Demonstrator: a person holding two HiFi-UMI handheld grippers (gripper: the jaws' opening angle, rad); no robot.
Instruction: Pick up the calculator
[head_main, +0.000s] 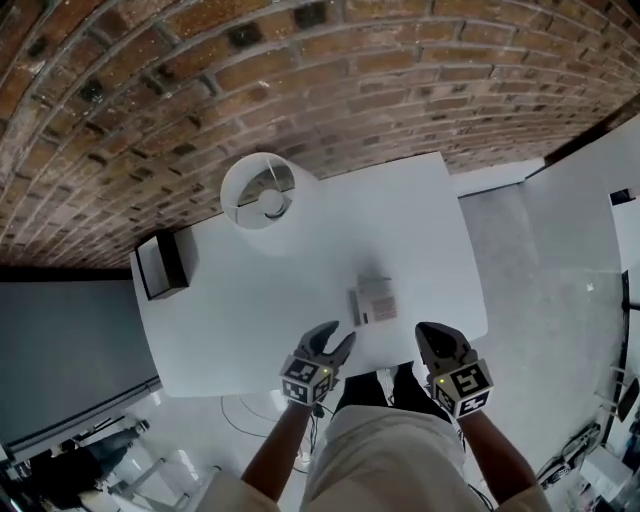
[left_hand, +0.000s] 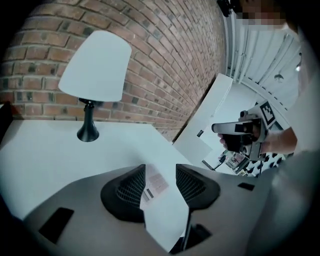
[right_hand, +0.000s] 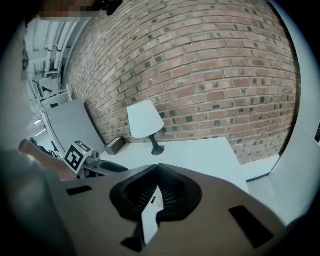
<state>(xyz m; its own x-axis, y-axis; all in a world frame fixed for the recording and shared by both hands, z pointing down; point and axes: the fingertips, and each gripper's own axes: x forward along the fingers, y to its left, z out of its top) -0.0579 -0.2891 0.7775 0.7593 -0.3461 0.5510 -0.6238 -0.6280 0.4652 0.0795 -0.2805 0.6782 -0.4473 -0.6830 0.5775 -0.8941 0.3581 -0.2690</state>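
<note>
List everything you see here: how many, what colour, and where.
Table: one, white, against the wall.
Wall: one, red-brown brick, behind the table.
Lamp: one, white shade and dark base, far side of the table.
Box: one, dark with a pale top, table's left end.
Calculator: one, grey, near the table's front edge, just ahead of the grippers.
Floor: grey, right of the table.
Left gripper: one, dark, jaws apart, empty, over the table's front edge.
Right gripper: one, dark, jaws together, empty, to the right of the left one.
Forearms: two, behind the grippers.
</note>
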